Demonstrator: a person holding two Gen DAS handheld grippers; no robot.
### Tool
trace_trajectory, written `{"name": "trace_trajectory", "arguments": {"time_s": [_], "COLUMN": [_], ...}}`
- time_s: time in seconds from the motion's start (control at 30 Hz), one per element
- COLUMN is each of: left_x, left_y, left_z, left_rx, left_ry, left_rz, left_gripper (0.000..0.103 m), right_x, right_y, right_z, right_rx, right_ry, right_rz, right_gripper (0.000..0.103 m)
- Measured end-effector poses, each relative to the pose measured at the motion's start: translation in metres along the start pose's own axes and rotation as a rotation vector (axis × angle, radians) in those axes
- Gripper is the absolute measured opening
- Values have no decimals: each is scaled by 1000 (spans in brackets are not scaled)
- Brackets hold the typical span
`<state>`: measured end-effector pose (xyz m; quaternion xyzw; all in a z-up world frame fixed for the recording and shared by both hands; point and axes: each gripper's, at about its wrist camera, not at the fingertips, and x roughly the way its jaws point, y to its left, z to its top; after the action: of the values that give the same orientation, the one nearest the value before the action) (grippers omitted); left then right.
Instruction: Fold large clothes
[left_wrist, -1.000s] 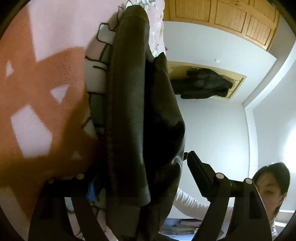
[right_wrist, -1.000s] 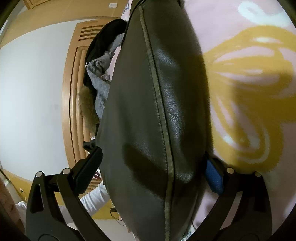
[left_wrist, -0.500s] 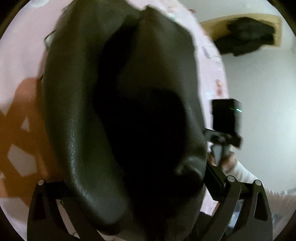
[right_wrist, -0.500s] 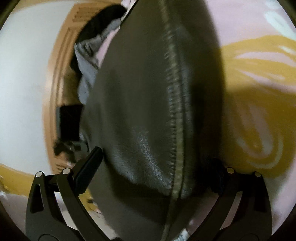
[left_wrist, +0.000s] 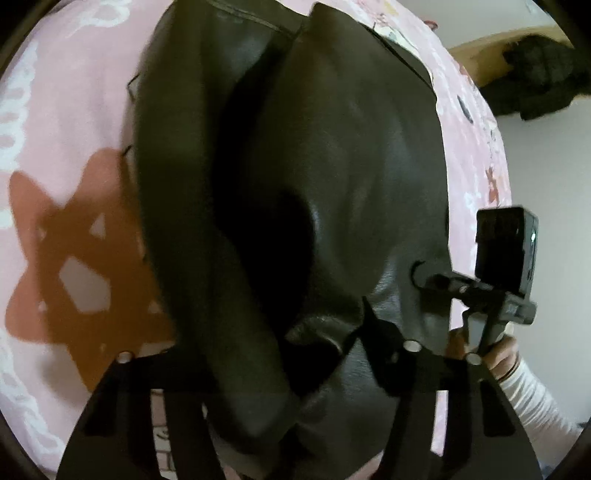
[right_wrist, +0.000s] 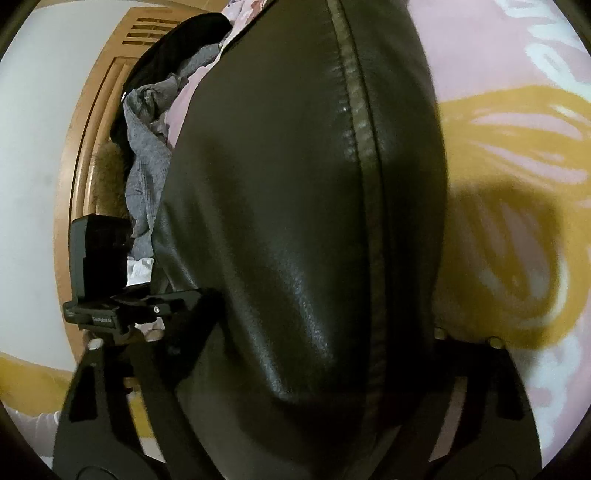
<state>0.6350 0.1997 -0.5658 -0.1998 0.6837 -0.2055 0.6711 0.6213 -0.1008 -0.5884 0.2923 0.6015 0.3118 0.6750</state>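
the dark leather jacket (left_wrist: 332, 192) lies bunched on the pink bed cover (left_wrist: 74, 122), filling the middle of both wrist views, with its stitched seam (right_wrist: 364, 155) running away from the right tongs. it looks heavy and thick, a supple but springy hide that holds rounded folds rather than sharp creases, and its glossy face is likely to slide in a loose pinch. the safest hold would be on a doubled edge or along the seam, taken deep between the fingers.

the left tongs (left_wrist: 266, 369) point steeply down at the bed, jaws closing with a fat roll of the jacket between them; whether the pads already press cannot be told. the right tongs (right_wrist: 317, 343) tilt down less steeply, jaws also closing around the seamed bulge, contact again unclear. a pile of other clothes (right_wrist: 147, 147) sits at the far edge of the bed.
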Motion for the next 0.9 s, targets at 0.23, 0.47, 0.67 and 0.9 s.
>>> {"name": "trace_trajectory", "arguments": {"time_s": [0.23,0.47,0.67,0.9], "left_x": [-28,-45,-44,-23], "left_y": [9,-23,-30,-95], "left_z": [-27,-60,-107,-168], "left_rx": [-41,69,85,165], "left_ry": [-10,17,38,13], "left_rz": [-61,-61,-18,61], "left_gripper": [46,46,44,43], "right_x": [-15,-22,-42,-83], "right_y": [27,63,58,51], "right_z": [-9,-37,-81,-142], "right_rx": [15,-10,27,17], "right_ry": [-6,36,11,-16], "right_rz": [67,86,100,74], "right_gripper": [56,55,47,45]}}
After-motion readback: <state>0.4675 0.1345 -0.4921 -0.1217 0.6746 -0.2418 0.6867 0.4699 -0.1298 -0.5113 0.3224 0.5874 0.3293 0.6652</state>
